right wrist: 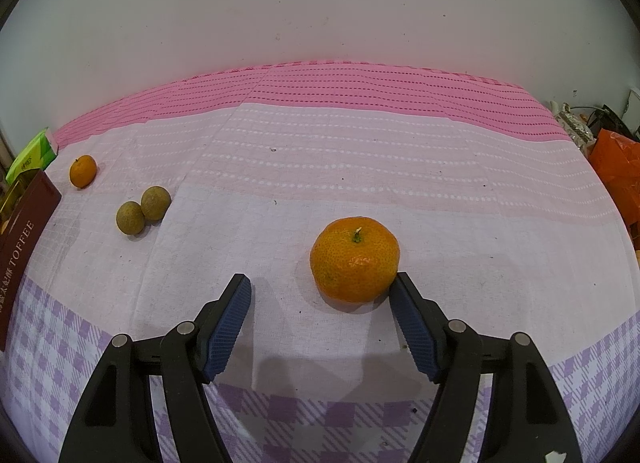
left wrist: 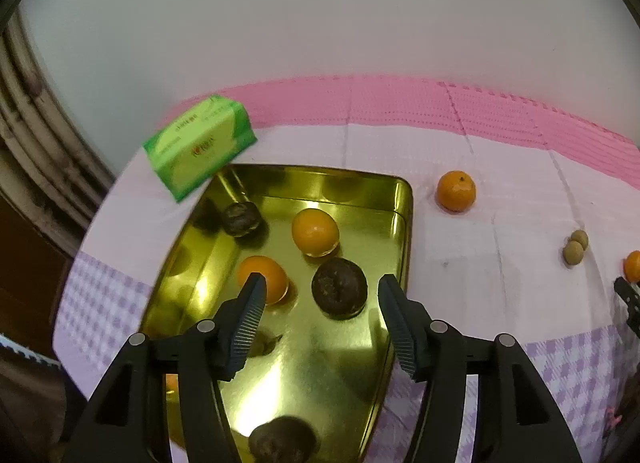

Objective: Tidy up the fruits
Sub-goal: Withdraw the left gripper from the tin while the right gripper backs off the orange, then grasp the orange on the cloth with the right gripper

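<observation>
The gold tin [left wrist: 400, 199] holds two oranges [left wrist: 315, 232] and dark fruits [left wrist: 339, 288]. Left tongs [left wrist: 320, 295] gape empty above it. Right tongs [right wrist: 320, 295], wide open, flank a worktop orange [right wrist: 354, 259], far from the tin.

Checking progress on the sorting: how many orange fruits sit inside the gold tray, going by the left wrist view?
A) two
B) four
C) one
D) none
A: two orange fruits lie on the floor of the gold tray, alongside dark brown fruits.
</observation>
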Demonstrator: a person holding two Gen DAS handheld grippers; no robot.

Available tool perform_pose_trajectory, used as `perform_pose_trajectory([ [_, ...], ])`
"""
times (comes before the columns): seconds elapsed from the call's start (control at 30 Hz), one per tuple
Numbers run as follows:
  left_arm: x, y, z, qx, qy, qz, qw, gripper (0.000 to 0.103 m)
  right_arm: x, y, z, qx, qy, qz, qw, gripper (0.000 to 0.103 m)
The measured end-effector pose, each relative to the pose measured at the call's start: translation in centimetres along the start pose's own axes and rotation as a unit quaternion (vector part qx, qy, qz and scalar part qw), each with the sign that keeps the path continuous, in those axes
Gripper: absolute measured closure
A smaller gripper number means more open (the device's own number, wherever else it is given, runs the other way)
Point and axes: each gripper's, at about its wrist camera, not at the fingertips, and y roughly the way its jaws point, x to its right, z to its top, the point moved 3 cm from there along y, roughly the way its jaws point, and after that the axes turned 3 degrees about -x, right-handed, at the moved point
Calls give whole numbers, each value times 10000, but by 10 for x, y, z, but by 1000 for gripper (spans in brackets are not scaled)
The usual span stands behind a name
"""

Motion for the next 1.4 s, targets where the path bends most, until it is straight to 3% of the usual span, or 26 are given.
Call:
perform_pose_trajectory([
  [0.23,0,-36,-14,209,-18,196,9996,39,-3,0,0,16,36,-12,10000,37],
  [0.6,1,-75,-47,215,-126,314,9992,32,-2,0,0,12,-37,-28,10000,41],
  [0.8,-4,-88,-71,147,-127,349,9992,28,-9,-10,-11,-8,-160,45,9999,52],
  [0.87,-8,-88,-78,73,-154,337,9993,27,-13,-16,-16,-63,-169,109,9998,62],
  [1.03,-33,-88,-95,-176,-591,182,9979,27,-27,-27,-30,-116,-321,255,9991,73],
  [1.27,-58,-75,-107,-426,-1059,13,9935,27,-6,-32,-31,-135,257,702,9971,91],
  [1.33,-55,-72,-107,-453,-995,0,9940,27,-2,-33,-32,-142,280,716,9969,92],
  [1.4,-46,-71,-109,-451,-823,41,9956,27,-2,-34,-34,-160,270,813,9962,87],
])
